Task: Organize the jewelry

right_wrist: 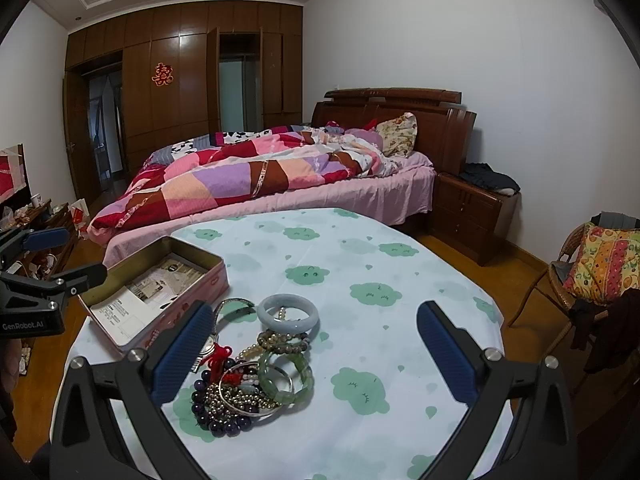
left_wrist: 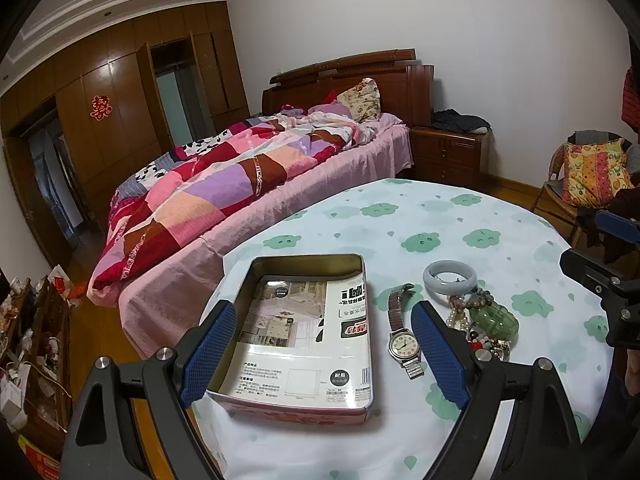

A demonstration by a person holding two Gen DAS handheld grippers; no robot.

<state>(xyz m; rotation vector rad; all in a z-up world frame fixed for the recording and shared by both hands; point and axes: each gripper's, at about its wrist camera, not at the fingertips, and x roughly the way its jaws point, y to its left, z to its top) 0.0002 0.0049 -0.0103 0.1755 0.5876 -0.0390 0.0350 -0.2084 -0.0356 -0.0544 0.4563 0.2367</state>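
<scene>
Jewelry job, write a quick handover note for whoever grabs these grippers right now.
Left gripper: open, empty, hovering over the tin and the watch.
Right gripper: open, empty, hovering over the jewelry pile.
Tin sits open at the table's left side; only a printed paper sheet shows inside it.
On the tablecloth right of the tin: watch, pale bangle, green bracelet, dark bead strands, all tangled close together.
Done: nothing is in the tin yet.
Left: move every piece into the tin, probably starting with the watch or bangle.
</scene>
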